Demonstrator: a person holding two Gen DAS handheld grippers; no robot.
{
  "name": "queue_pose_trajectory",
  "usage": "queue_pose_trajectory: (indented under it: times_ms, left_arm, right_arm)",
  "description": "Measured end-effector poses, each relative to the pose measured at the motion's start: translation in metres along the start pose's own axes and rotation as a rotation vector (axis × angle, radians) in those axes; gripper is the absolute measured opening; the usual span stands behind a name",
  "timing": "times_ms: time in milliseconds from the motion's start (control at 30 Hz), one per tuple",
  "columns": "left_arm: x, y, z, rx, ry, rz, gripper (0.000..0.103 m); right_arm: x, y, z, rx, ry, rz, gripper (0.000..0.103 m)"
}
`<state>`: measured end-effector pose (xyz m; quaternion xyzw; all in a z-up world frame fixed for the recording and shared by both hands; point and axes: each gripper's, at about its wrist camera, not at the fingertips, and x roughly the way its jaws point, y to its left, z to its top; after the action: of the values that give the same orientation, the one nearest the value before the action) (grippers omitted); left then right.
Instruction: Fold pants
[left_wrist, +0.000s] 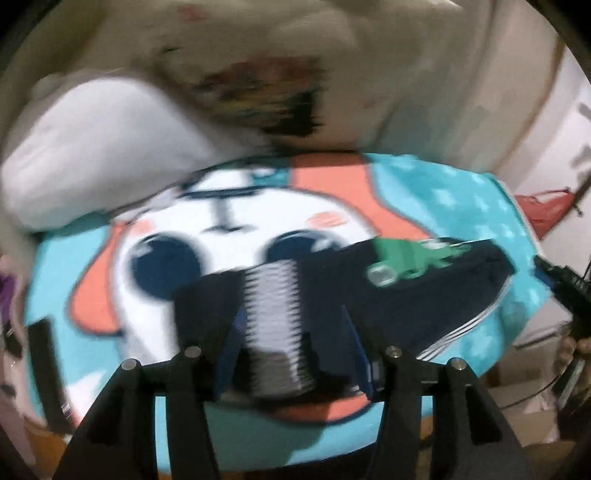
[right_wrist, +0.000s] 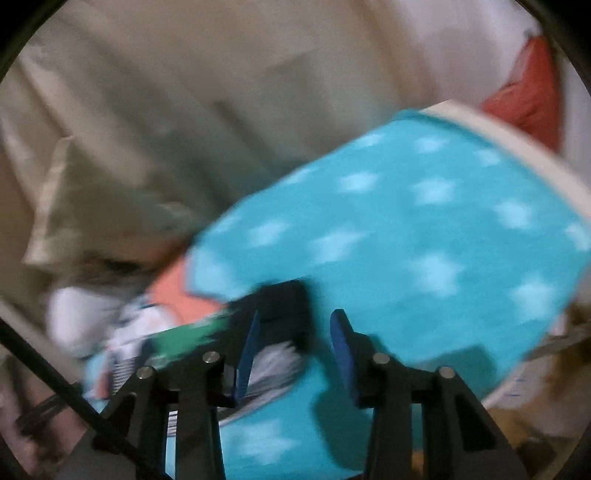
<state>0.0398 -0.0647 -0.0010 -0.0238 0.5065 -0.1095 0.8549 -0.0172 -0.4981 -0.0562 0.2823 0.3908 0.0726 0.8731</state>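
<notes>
Both tongs stand part open, gripping nothing: left gripper (left_wrist: 291, 332) above the pants (left_wrist: 424, 306), right gripper (right_wrist: 295, 347) at their edge. Pants lie folded, dark, on the turquoise blanket (left_wrist: 461, 192). Risk, as I judge it: a pad (right_wrist: 247, 350) snagging cloth on withdrawal would drag the fold open.

Teal blanket (left_wrist: 461, 192) w/ pale star spots, printed w/ a big cartoon face: white, dark round eyes, orange ears. White pillow (left_wrist: 92, 155) at its upper left edge, touching. Beige sheet (right_wrist: 184, 92) behind, w/ a blurred dark print. Red cloth (right_wrist: 532, 92) far right, past the blanket. All motion-blurred.
</notes>
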Motion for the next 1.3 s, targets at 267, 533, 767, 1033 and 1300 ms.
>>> queue_pose_trajectory:
  times_ms: [267, 533, 767, 1033, 1300]
  left_arm:
    - [0.051, -0.11, 0.047, 0.222, 0.081, -0.173, 0.052]
    - [0.122, -0.202, 0.082, 0.387, 0.213, -0.346, 0.052]
    - [0.158, -0.255, 0.09, 0.461, 0.3, -0.414, 0.053]
    - [0.175, -0.273, 0.092, 0.476, 0.354, -0.439, 0.063]
    - [0.217, -0.289, 0.089, 0.514, 0.493, -0.482, 0.068]
  right_arm:
    - [0.074, -0.003, -0.021, 0.033, 0.174, -0.047, 0.027]
    - [0.019, -0.018, -0.023, 0.07, 0.049, -0.049, 0.055]
    - [0.024, -0.025, -0.023, 0.082, 0.08, -0.007, 0.055]
    - [0.039, -0.026, -0.023, 0.068, 0.103, 0.014, 0.061]
    - [0.069, -0.015, -0.024, 0.0, 0.113, -0.003, 0.063]
